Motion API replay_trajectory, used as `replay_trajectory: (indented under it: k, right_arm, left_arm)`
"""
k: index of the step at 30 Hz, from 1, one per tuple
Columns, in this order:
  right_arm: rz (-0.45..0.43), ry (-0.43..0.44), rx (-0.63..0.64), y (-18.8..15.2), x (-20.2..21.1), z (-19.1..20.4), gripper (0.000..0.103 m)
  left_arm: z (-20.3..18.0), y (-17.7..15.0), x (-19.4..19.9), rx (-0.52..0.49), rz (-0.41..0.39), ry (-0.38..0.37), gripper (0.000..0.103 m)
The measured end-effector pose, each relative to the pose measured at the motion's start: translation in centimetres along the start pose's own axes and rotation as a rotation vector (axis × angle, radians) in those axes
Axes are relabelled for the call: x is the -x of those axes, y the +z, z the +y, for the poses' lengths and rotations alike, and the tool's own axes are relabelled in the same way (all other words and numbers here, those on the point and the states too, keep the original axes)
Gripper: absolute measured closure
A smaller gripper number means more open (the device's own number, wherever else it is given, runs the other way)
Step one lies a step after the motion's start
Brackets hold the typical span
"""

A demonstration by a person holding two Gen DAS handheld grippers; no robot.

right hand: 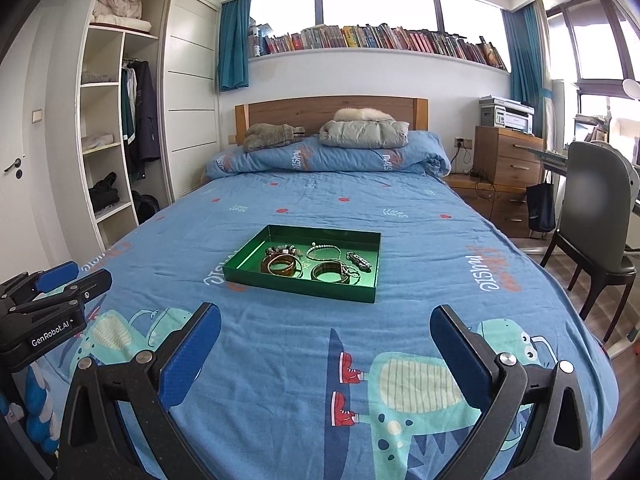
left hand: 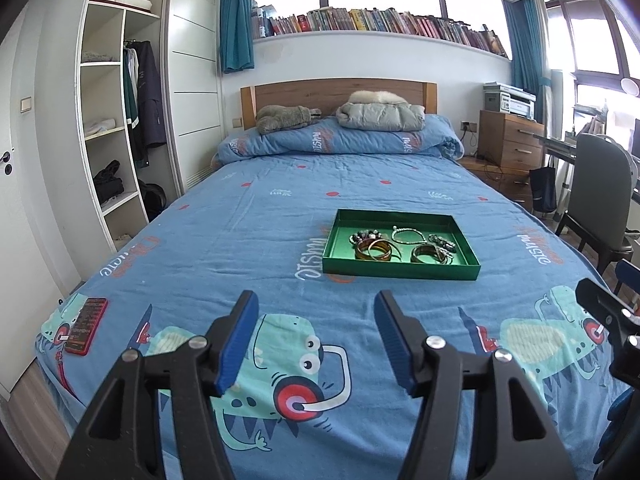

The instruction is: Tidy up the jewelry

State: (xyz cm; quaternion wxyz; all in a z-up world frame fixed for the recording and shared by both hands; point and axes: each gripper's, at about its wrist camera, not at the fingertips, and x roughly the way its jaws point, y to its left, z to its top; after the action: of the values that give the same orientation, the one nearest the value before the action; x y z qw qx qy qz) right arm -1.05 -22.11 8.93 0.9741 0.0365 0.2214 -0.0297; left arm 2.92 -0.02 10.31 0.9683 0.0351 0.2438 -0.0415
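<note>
A green tray lies on the blue bedspread, also in the right wrist view. In it lie brown bangles, a second brown bangle, a pale bead bracelet, a dark bead bracelet and a small metal piece. My left gripper is open and empty, well short of the tray. My right gripper is open and empty, just in front of the tray. Each gripper shows at the edge of the other's view.
A red phone lies on the bed's near left corner. Folded clothes sit on the rolled duvet by the headboard. A grey chair and wooden drawers stand right of the bed; a wardrobe stands left.
</note>
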Motion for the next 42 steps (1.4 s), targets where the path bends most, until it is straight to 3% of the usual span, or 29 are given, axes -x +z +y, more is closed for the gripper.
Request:
replay_trajectory:
  k: [42]
  right_arm:
    - [0.016, -0.026, 0.004, -0.41, -0.98, -0.47, 0.000]
  left_arm:
    - [0.37, -0.56, -0.89, 0.012, 0.015, -0.006, 0.044]
